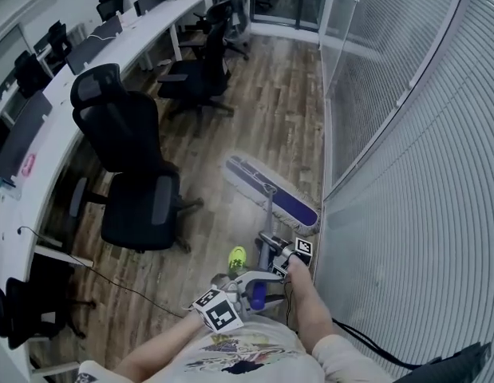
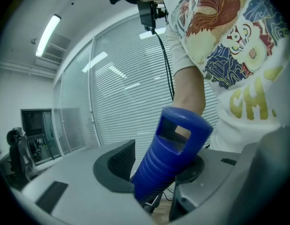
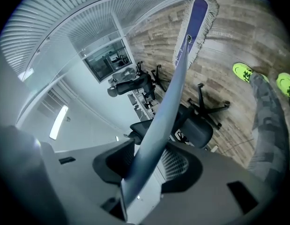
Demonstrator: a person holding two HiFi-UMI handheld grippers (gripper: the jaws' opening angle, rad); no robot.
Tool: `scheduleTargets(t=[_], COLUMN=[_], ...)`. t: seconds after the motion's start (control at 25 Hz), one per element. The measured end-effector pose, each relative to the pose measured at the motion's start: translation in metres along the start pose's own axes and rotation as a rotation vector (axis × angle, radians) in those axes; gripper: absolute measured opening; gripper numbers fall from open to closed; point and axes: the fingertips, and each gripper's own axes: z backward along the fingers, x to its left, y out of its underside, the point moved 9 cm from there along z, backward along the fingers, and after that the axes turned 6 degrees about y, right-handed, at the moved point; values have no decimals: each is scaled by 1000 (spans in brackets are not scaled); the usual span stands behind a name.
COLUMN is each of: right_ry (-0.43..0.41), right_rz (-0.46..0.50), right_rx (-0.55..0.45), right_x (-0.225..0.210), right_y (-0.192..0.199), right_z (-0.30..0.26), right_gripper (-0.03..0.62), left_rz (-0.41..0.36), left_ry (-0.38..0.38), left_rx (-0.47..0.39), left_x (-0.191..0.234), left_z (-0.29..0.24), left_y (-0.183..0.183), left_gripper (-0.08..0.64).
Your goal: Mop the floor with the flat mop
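Mop head (image 1: pixel 270 191): flat on the wood floor (image 1: pixel 262 94); just beside the glass wall (image 1: pixel 374 78); a chair (image 1: pixel 139 190) stands near
Left gripper (image 2: pixel 158 165): I see the jaws closed on the blue grip (image 2: pixel 175 144) at the top end
Right gripper (image 3: pixel 147 165): jaws clamp the grey pole (image 3: pixel 170 93) lower down; it slants to the head

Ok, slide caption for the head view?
Left gripper on the blue grip, right gripper on the pole, flat mop pad on wood floor beside glass wall.

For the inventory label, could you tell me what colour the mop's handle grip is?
Blue handle grip, best in the left gripper view.
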Motion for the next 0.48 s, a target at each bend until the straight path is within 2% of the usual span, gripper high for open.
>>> scheduleTargets(t=[0.24, 0.48], right_ry=[0, -26], right_rz=[-9, -20], right_rx=[13, 12], right_x=[-24, -49], right_y=[47, 84], right_z=[31, 46], right_gripper=[164, 164], left_rz=[16, 19], left_ry=[-30, -15], left_rx=[-27, -19], left_x=[-53, -95], left_z=[7, 21], left_y=[-19, -29], left_gripper=[173, 173])
